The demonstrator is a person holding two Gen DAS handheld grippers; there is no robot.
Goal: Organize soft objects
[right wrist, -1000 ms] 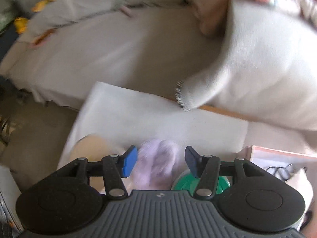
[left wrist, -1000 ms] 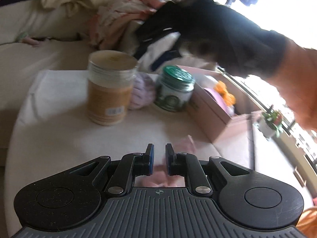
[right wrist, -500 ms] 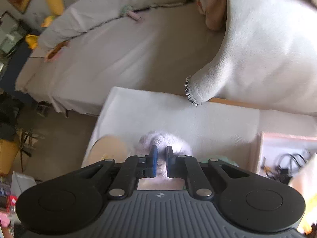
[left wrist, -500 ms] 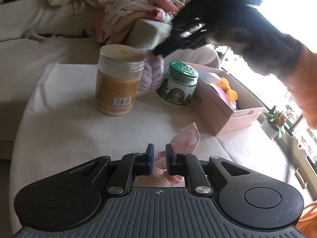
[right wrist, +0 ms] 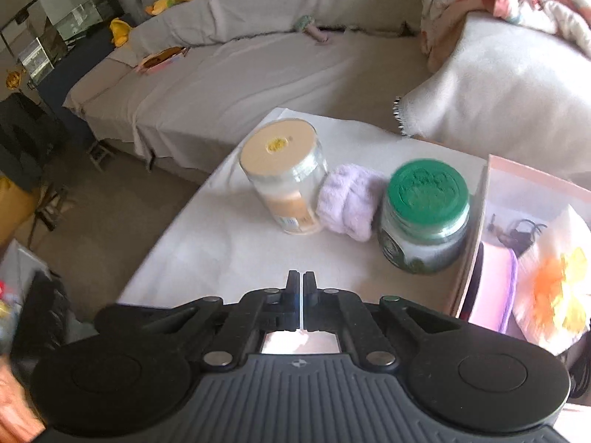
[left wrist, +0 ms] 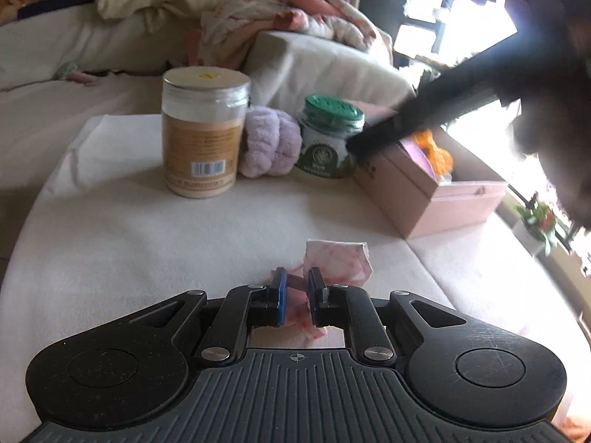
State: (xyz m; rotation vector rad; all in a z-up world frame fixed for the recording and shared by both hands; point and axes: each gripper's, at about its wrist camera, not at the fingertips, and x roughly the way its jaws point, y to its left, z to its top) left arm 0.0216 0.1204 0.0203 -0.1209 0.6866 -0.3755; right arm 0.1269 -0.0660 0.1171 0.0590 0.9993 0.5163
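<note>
My left gripper (left wrist: 295, 280) is shut on a pink patterned cloth (left wrist: 340, 262) low over the white table. A fluffy lilac soft item (left wrist: 267, 142) sits between a tall tan jar (left wrist: 205, 131) and a green-lidded jar (left wrist: 328, 136); it also shows in the right wrist view (right wrist: 349, 203). My right gripper (right wrist: 300, 288) is shut and empty, above the table in front of the jars. A pink open box (left wrist: 428, 181) at the right holds soft items, one orange and white (right wrist: 554, 284).
A sofa with cushions and a heap of pink bedding (left wrist: 288, 18) lies behind the table. A white cushion (right wrist: 498, 85) overhangs the table's far edge. The table's left edge (right wrist: 177, 221) drops to the floor. The right arm (left wrist: 443, 110) crosses above the box.
My right gripper closed over the lilac item, then drew back and up shut and empty; the lilac item stays between the jars. My left gripper keeps hold of the pink cloth.
</note>
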